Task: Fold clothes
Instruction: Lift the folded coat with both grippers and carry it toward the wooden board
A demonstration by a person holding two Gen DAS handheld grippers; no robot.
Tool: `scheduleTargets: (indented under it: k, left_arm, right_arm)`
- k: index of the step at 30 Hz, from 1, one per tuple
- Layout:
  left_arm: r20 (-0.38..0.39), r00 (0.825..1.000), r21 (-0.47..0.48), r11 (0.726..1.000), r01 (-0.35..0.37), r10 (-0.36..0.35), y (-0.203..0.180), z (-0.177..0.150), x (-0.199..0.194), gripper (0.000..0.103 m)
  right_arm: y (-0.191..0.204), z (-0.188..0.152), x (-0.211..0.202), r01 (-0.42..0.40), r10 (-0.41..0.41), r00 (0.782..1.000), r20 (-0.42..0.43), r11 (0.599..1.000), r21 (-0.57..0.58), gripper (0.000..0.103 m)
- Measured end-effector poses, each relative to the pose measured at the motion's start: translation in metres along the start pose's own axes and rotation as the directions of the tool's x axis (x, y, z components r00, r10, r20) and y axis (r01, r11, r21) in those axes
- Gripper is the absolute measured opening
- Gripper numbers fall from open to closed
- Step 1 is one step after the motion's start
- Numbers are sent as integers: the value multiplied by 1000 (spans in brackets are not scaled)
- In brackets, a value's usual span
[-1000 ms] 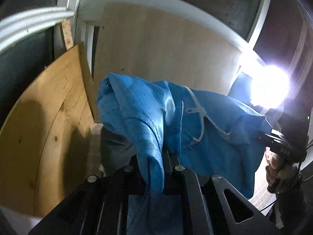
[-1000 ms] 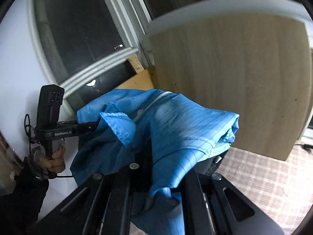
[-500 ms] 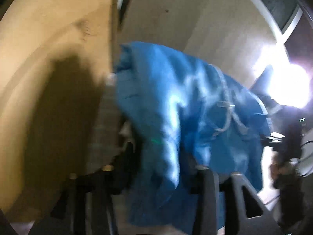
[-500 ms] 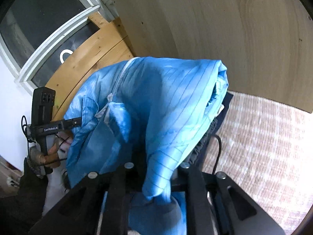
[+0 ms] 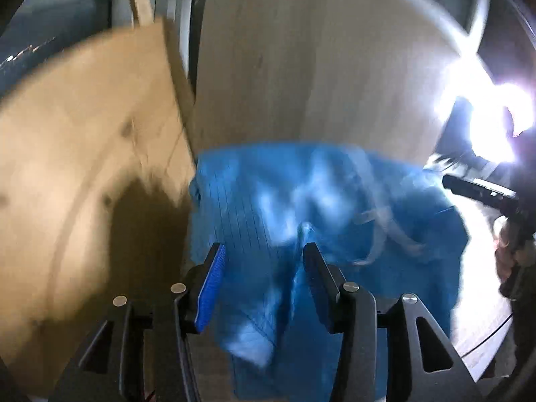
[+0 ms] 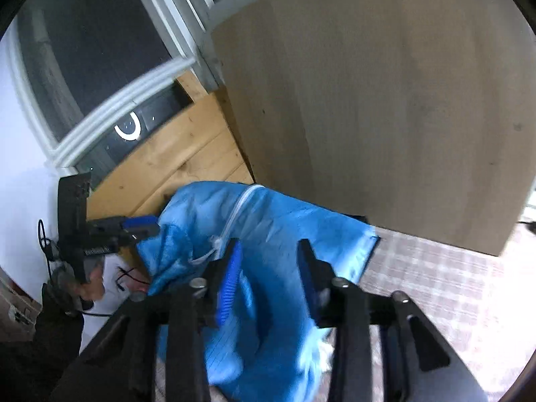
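While both the left gripper (image 5: 261, 251) and right gripper (image 6: 268, 248) have just spread their jaws, nothing clamped, the blue garment (image 5: 301, 201) slumps on the checked cover (image 6: 435, 284) against the wooden board (image 6: 368, 100); dropped unevenly, its fold may collapse

A home room, by its furnishings: ahead of the claw stands a tall pale wood-grain panel (image 6: 385, 107), to its left a knotty pine board (image 6: 177, 164) under a white-framed dark window (image 6: 100, 50), and a checked pink-and-white woven cover (image 6: 445, 288) lies beneath.
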State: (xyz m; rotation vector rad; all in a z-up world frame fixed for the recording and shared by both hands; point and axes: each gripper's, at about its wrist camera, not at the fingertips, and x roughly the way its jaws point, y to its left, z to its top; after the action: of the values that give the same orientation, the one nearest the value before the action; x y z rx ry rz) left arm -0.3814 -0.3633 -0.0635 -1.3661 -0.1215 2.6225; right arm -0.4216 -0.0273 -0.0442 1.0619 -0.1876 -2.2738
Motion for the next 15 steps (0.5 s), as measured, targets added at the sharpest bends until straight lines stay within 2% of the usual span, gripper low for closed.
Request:
scheduleTargets:
  k: [1, 2, 4, 7, 10, 12, 15]
  left_arm:
    - [-36, 999, -5, 1000, -6, 6, 5, -3, 16, 48]
    - [-58, 998, -22, 1000, 0, -1, 9, -5, 23, 48]
    - [-71, 998, -35, 999, 1, -3, 11, -6, 25, 48]
    - [-25, 997, 32, 997, -68, 69, -3, 5, 3, 46]
    - [32, 998, 62, 997, -54, 52, -13, 27, -9, 52]
    - [31, 999, 67, 997, -40, 38, -16, 46, 3, 52]
    - [-19, 998, 67, 996, -58, 60, -13, 64, 42, 52]
  right_arm:
    - [-7, -1, 19, 29, -29, 999, -33, 1000, 6, 27]
    - [-17, -4, 37, 54, -52, 996, -74, 998, 25, 18]
    - [-34, -7, 49, 33, -24, 993, -112, 996, 87, 17]
    - [-24, 6, 21, 43, -41, 998, -52, 998, 41, 19]
    - [-11, 25, 4, 36, -37, 999, -2, 999, -20, 19]
    - [-5, 37, 14, 21, -22, 1000, -22, 998, -51, 20]
    - [-12, 39, 54, 59, -68, 992, -102, 994, -95, 19]
